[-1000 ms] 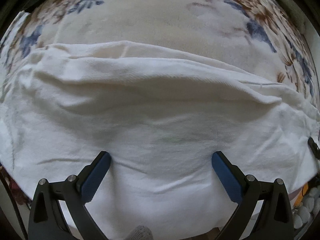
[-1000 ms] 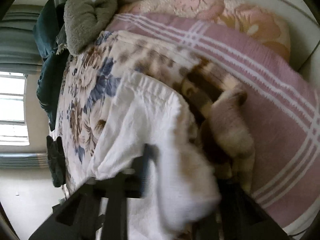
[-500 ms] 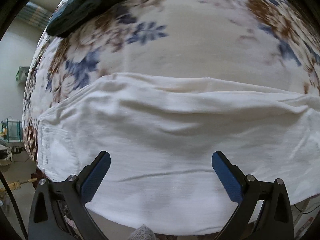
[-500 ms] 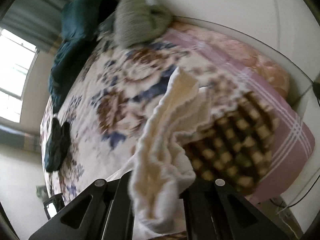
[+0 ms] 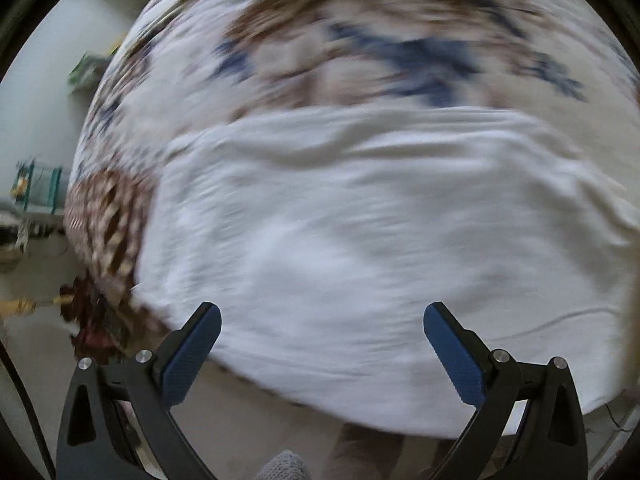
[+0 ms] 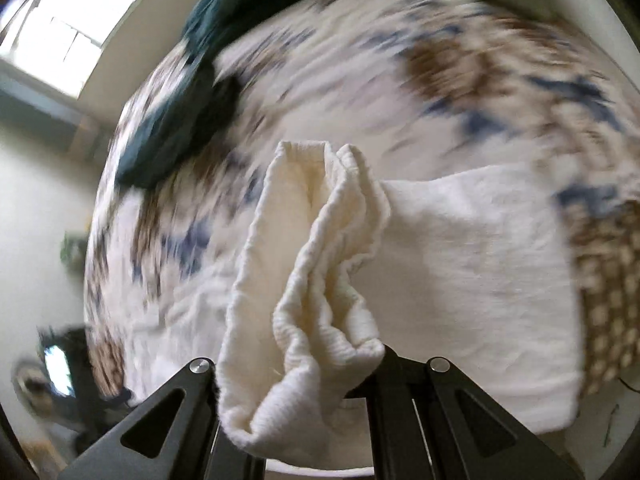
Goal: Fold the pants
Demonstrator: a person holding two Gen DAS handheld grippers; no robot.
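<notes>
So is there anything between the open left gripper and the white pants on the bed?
Nothing visible. The left gripper hangs open above the white pants spread on the floral bedspread, with only air between. The right gripper is shut on a bunched edge.

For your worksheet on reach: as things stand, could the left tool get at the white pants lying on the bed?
Probably yes. The left tool is open and empty, right above the pants spread on the bed, with nothing between them.
</notes>
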